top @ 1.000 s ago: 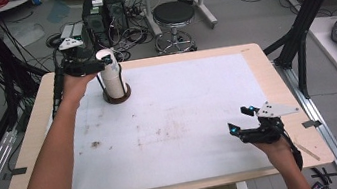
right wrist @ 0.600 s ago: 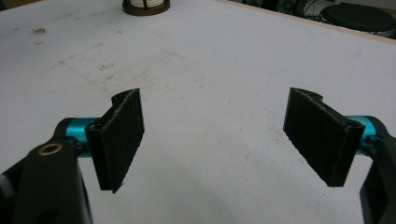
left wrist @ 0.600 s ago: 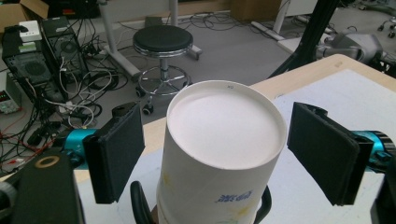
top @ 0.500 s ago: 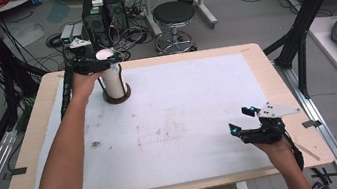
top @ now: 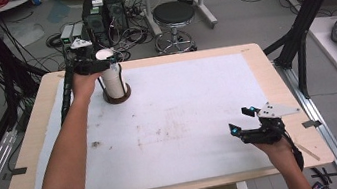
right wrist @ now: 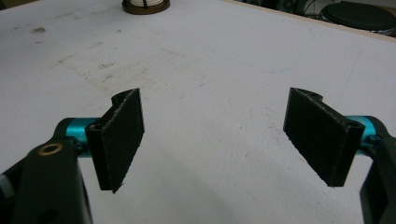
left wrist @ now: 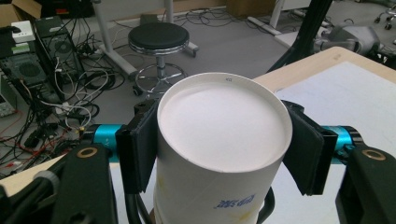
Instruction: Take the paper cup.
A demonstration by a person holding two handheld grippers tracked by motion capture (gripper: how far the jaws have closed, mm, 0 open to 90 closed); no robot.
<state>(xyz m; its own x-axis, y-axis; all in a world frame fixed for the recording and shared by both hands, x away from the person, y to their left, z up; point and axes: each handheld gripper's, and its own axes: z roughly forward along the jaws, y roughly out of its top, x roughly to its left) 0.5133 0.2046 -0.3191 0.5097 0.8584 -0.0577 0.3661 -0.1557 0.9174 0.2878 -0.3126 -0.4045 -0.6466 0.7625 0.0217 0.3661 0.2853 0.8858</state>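
A white paper cup (top: 112, 76) stands upside down on a brown round base (top: 117, 99) at the far left of the table. In the left gripper view the cup (left wrist: 219, 191) is between the two black pads, which press on its sides near the top. My left gripper (top: 104, 58) has just been closing its jaws and is now shut on the cup. My right gripper (top: 241, 120) rests near the front right of the table, jaws wide open. In the right gripper view it (right wrist: 215, 135) has nothing between its pads, and the brown base (right wrist: 145, 6) lies far off.
A white mat (top: 183, 102) with faint stains covers most of the wooden table (top: 274, 73). Beyond the far edge are a black stool (top: 173, 15), computer boxes (top: 103, 8) and loose cables on the floor. Black frame posts (top: 306, 13) stand at the right.
The left gripper's jaws, open beside the cup's top a second ago, have closed around it. The left forearm shifted slightly. The right gripper has not moved.
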